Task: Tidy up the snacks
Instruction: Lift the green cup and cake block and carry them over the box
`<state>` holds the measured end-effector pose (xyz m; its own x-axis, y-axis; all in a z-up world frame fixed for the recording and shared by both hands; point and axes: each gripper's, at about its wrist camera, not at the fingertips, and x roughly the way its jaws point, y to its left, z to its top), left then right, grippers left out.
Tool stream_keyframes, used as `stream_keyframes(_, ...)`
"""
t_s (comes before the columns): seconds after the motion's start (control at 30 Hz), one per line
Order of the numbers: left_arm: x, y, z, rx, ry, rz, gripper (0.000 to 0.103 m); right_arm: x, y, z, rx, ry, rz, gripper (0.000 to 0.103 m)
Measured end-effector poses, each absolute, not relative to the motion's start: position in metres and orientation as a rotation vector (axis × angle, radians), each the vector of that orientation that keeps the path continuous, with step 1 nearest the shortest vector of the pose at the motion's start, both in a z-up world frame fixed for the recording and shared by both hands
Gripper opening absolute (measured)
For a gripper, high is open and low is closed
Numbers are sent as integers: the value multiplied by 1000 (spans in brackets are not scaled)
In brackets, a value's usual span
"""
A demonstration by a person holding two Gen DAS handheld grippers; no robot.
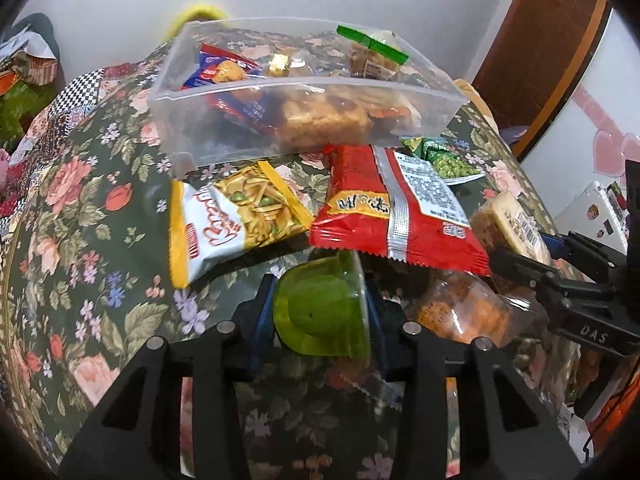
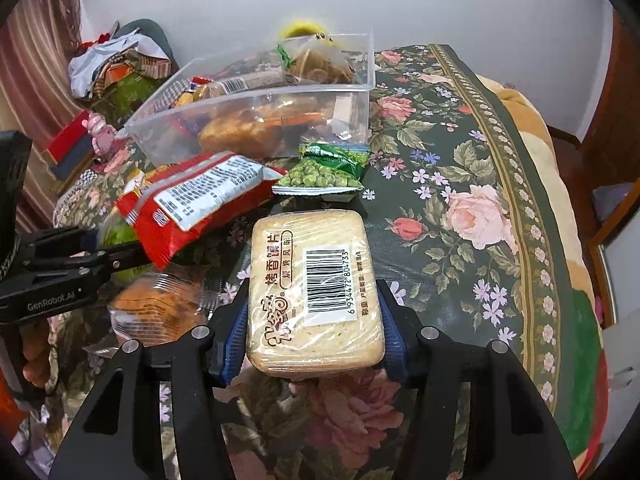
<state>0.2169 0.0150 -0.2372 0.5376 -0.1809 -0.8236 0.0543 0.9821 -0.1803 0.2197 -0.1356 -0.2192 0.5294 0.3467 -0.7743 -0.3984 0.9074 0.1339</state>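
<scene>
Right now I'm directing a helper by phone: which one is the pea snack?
Find the clear plastic bin on the floral tablecloth. Just in front of it lies the green pea packet, beside the red packet; only it pictures green peas.

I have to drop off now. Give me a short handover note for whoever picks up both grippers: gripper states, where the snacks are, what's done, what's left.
Left gripper: closed around the green jelly cup, pads on both sides.
Right gripper: clamped on the wrapped toasted-bread pack.
Clear plastic bin: at the back of the floral tablecloth, already holding several snacks.
Loose in front of it: yellow-white noodle snack bag, red packet, green pea packet, clear-wrapped orange snack.
Left: drop both held items in the bin, then the four loose ones.
</scene>
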Motion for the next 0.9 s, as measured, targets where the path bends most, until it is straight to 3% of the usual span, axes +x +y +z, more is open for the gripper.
stream_keyframes(0.47,190,33,-189,-139,891,-104,40,215,-137,-181,-44,813,448,53)
stream_keyframes(0.9,212,44,-143,-112,772,-87,40,233,-107,-143,-63,700,487,53)
